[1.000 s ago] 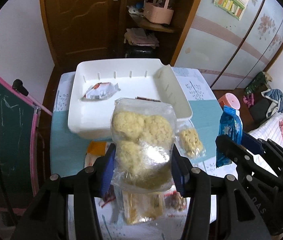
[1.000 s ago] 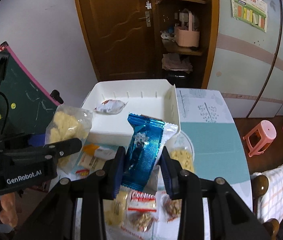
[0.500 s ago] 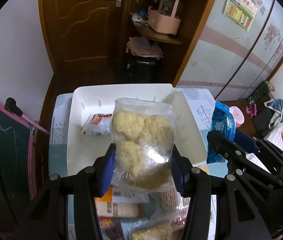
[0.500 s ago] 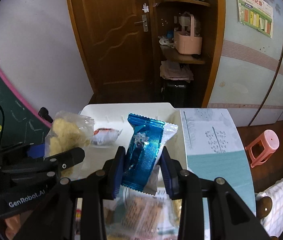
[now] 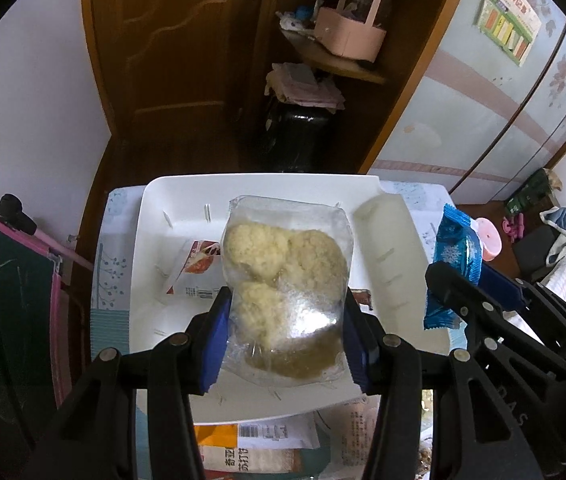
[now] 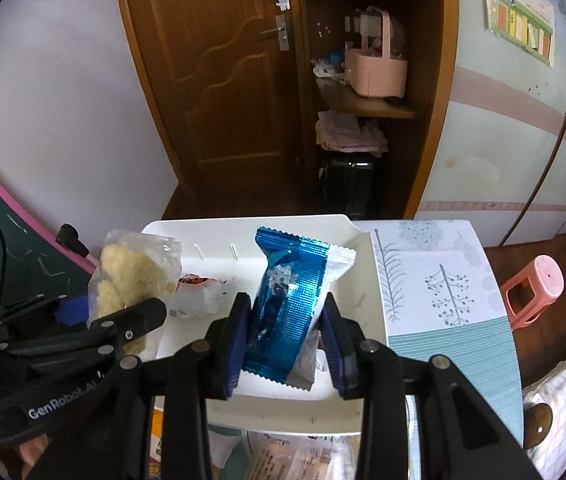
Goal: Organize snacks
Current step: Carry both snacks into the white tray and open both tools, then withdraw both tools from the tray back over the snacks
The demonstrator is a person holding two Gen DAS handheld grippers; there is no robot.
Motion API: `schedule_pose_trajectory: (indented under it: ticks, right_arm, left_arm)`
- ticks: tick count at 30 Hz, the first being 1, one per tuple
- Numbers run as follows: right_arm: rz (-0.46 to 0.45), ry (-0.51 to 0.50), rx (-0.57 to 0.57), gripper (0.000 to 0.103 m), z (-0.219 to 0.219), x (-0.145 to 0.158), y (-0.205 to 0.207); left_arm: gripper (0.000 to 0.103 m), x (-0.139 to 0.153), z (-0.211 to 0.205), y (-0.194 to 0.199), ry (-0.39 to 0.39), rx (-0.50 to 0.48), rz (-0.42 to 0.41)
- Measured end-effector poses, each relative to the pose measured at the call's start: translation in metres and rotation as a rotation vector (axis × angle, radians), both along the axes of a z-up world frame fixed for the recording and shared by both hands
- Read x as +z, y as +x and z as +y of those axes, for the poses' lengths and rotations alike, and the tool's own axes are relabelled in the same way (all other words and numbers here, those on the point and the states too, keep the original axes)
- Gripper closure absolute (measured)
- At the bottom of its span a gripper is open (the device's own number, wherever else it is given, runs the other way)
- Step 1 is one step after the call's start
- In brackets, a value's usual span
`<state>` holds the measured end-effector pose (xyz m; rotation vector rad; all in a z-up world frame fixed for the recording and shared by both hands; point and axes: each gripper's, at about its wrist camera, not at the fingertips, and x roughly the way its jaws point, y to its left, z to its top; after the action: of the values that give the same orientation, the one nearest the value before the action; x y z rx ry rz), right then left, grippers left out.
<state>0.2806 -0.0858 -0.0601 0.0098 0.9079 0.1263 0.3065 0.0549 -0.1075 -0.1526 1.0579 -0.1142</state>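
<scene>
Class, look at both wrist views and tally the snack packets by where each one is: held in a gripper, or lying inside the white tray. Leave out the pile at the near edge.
Held in a gripper: 2, the clear bag of pale cakes in the left gripper and the blue foil packet in the right gripper
Lying in the white tray: 1, the red-and-white packet
Total: 3

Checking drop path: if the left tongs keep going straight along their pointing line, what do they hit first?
Probably the bare floor of the white bin, just right of the red-and-white packet; the left tongs hold the clear bag. Depth unclear.
</scene>
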Motion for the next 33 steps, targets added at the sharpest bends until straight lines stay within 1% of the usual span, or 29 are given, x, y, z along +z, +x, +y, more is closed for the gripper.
schedule_pose_trajectory:
  ticks: [4,5,6,7,9,12,15,17,27,33]
  right_arm:
    - [0.029,-0.008,-0.001,0.068,0.002,-0.011,0.010]
    - [0.035,-0.009,0.001,0.068,0.003,-0.013,0.011]
    - [0.042,-0.011,0.003,0.068,0.003,-0.015,0.012]
    - [0.047,-0.013,0.002,0.068,0.004,-0.018,0.014]
    - [0.058,-0.018,-0.008,0.067,0.003,-0.021,0.017]
    - [0.090,0.003,-0.032,0.066,-0.003,-0.028,0.022]
    - [0.117,0.042,-0.050,0.066,-0.010,-0.035,0.025]
    - [0.122,0.037,-0.053,0.066,-0.011,-0.037,0.024]
    - [0.123,0.037,-0.054,0.066,-0.013,-0.037,0.019]
    - [0.118,0.041,-0.049,0.065,-0.013,-0.032,0.011]
  left_arm:
    - [0.053,-0.011,0.001,0.007,0.015,0.002,0.018]
    - [0.046,-0.012,0.001,0.008,0.019,0.003,0.021]
    - [0.036,-0.014,0.001,0.009,0.022,0.004,0.024]
    - [0.032,-0.015,0.002,0.010,0.032,0.016,0.019]
    - [0.015,-0.015,0.005,0.009,0.049,0.033,0.011]
    - [0.008,-0.017,0.008,0.010,0.017,0.026,0.012]
    - [0.007,-0.021,0.007,0.011,0.009,0.013,0.036]
    - [0.007,-0.023,0.008,0.011,0.010,0.014,0.042]
    - [0.007,-0.017,0.006,0.004,0.002,0.027,0.032]
    - [0.007,-0.010,0.006,-0.004,-0.001,0.037,0.022]
